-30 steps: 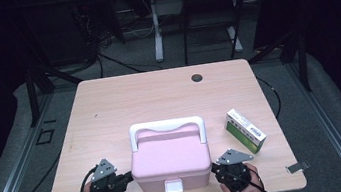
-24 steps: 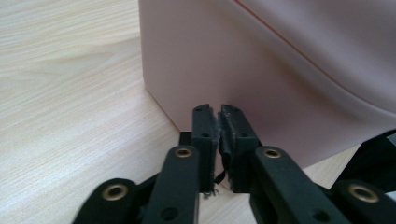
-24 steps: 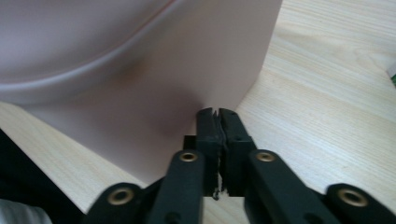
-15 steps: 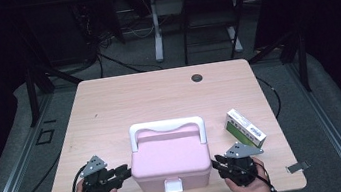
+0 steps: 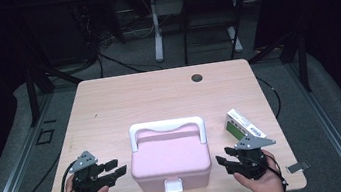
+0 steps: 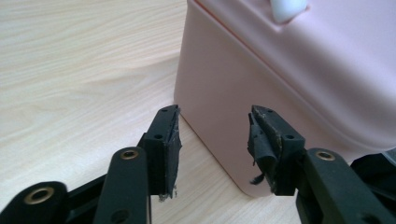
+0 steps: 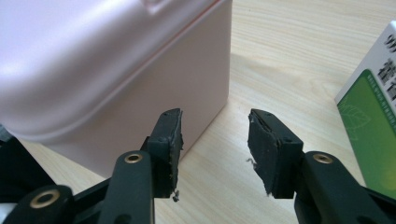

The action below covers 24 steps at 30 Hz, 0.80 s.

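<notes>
Flanking the pink box point(image 5: 170, 162) on the surface point(image 5: 124, 102): left gripper point(image 5: 116, 170) and right gripper point(image 5: 223, 162) jaws just opened, empty. Next, probably its front latch point(image 5: 172, 185).

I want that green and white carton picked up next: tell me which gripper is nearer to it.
Right. The right gripper sits just below the carton; the left gripper is beyond the pink box.

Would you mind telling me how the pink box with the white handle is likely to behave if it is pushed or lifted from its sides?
The pink box looks like stiff moulded plastic, so it probably keeps its shape. Its smooth, glossy walls may be slippery for side pressure. Its broad flat base on the table suggests it would slide rather than tip; the white handle seems the safer lifting point.
</notes>
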Tool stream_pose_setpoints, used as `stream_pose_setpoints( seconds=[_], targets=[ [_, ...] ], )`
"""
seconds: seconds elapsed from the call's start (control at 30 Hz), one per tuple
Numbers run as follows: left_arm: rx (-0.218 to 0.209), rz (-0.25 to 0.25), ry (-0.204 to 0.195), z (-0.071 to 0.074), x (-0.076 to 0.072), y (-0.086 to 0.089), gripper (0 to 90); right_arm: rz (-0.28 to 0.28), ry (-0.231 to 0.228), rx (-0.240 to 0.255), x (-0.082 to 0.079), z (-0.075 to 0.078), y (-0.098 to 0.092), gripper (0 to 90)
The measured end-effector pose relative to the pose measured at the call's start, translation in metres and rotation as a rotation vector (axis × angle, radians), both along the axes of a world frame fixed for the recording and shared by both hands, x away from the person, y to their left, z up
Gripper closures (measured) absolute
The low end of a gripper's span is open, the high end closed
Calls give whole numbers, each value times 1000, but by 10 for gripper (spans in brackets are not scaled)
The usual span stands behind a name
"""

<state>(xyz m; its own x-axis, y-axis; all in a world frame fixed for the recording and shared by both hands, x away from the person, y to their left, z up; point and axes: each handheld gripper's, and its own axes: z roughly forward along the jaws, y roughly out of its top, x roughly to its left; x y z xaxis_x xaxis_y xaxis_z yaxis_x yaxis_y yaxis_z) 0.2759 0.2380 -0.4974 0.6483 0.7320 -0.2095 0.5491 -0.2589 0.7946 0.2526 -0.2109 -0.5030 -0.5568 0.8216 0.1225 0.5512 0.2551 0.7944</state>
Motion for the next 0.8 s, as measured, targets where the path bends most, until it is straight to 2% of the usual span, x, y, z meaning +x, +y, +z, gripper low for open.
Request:
stream_pose_setpoints(
  seconds=[0.1,0.2,0.3,0.33,0.37,0.4,0.43,0.57,0.8],
  targets=[
    [-3,-6,8,11,3,3,517,1,3,13,4,11,-3,546],
    [-14,-11,3,17,6,3,520,6,0,4,8,23,-4,546],
    [-15,-21,6,32,12,1,531,23,-3,6,11,35,-2,546],
    [-15,-21,6,32,12,1,531,23,-3,6,11,35,-2,546],
    [-20,-26,1,42,15,-2,532,37,-15,8,14,45,1,546],
    [-20,-26,1,42,15,-2,532,37,-15,8,14,45,1,546],
    [-15,-34,-4,50,18,-5,532,48,-20,8,16,53,3,549],
    [-12,-44,-21,65,25,-13,522,61,-25,7,22,67,9,563],
    [-16,-60,-37,78,32,-24,519,94,-51,-1,33,84,23,563]
  ],
)
